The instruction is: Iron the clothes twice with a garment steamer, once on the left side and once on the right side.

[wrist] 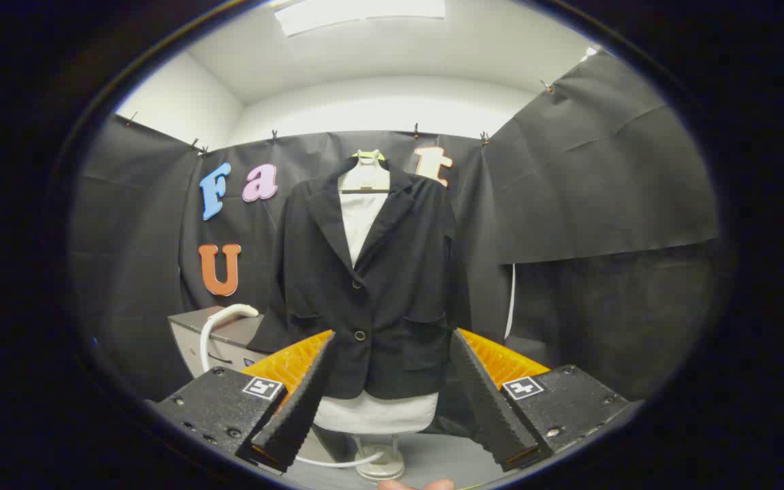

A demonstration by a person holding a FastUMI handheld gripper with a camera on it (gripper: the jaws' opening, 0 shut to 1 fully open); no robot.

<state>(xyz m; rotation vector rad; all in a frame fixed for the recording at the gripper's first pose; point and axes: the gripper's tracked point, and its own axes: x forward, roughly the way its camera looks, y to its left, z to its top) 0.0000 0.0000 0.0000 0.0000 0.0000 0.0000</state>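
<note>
Facing dark jacket (pixel 371 286) hung on mannequin stand (pixel 380 463), straight beyond spread, empty fingers of gripper (pixel 392 401). Likely fetching steamer first: white hose (pixel 218 327) curves by grey box (pixel 211 340) beside jacket. Best swung over, centred, then closed firmly.

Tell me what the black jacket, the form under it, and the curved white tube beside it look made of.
Black jacket: matte woven suiting, judging by crisp lapels and no sheen. Dress form: pale cloth covering, seemingly fabric. White tube: smooth, slightly glossy, likely plastic or rubber hose. The open tongs hold nothing.
</note>
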